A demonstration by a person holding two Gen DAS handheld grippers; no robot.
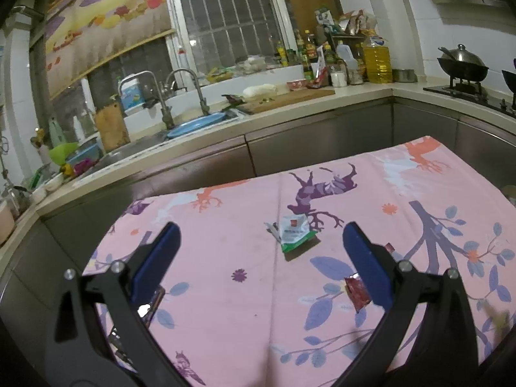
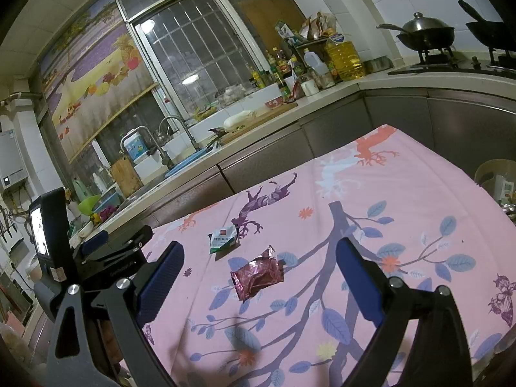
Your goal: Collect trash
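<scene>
Both the left gripper (image 1: 259, 251) and right gripper (image 2: 258, 272) are hovering with jaws apart, empty. The crumpled maroon foil wrapper (image 2: 257, 278) is lying on the pink floral tablecloth (image 2: 403, 200), the white-and-green sachet (image 2: 222, 241) farther off. Recommended: descend squarely, straddling the wrapper's raised crease (flat edges are likely slipping).

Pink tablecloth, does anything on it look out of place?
Yes: a crumpled dark red wrapper and a torn-open white and green packet lie loose on the tablecloth, apart from each other.
</scene>
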